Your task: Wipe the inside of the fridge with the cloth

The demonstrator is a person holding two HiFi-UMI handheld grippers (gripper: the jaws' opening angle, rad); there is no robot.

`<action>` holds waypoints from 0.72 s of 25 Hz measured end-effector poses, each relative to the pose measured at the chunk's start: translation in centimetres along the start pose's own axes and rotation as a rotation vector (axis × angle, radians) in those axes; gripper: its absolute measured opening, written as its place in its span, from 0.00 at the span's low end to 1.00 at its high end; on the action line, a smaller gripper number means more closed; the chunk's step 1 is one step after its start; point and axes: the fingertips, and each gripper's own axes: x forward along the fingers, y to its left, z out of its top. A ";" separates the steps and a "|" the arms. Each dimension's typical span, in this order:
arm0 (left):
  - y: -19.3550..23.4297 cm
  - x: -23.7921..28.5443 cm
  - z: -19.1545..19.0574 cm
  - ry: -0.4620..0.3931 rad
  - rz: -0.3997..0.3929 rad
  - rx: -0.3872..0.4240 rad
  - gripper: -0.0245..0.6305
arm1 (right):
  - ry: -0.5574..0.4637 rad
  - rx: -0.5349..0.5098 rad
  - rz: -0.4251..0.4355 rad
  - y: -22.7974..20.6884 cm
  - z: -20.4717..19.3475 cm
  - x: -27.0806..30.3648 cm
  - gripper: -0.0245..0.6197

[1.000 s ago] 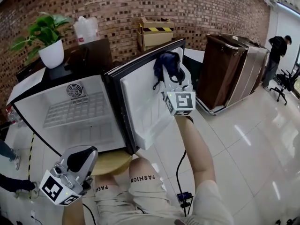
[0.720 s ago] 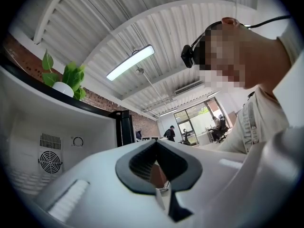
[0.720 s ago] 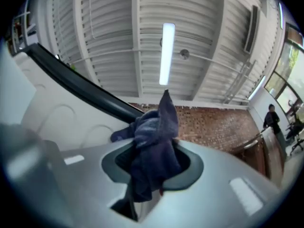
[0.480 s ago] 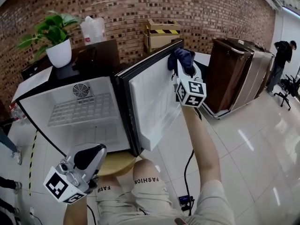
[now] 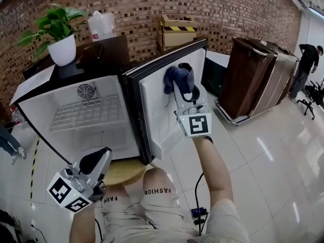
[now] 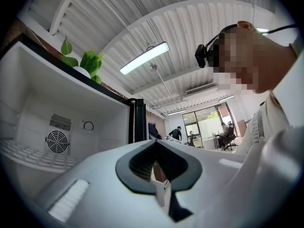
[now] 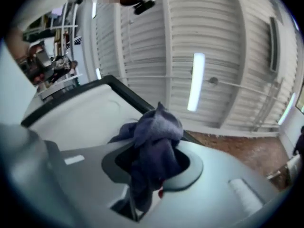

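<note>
Right gripper [image 5: 183,87] grasps the bunched dark blue cloth [image 5: 174,76] at the open fridge door's [image 5: 154,113] inner panel, near its top. The cloth's length runs along the jaws. Left gripper [image 5: 101,158], clenched and empty, sits below the door.

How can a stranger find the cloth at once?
Find the small white fridge standing open before the brick wall. At the white inside of its door, the right gripper holds a crumpled dark blue cloth, the only soft thing there.
</note>
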 end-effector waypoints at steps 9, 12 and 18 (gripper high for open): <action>-0.1 0.0 -0.7 0.029 0.016 -0.011 0.04 | 0.365 0.170 -0.202 -10.7 -12.3 4.9 0.21; 0.1 -0.1 -1.5 0.041 0.023 -0.031 0.04 | 0.304 0.307 -0.124 -8.9 -8.3 2.5 0.21; 1.3 0.9 -3.1 0.046 0.035 -0.107 0.04 | -0.135 0.173 0.356 8.0 9.1 -2.6 0.21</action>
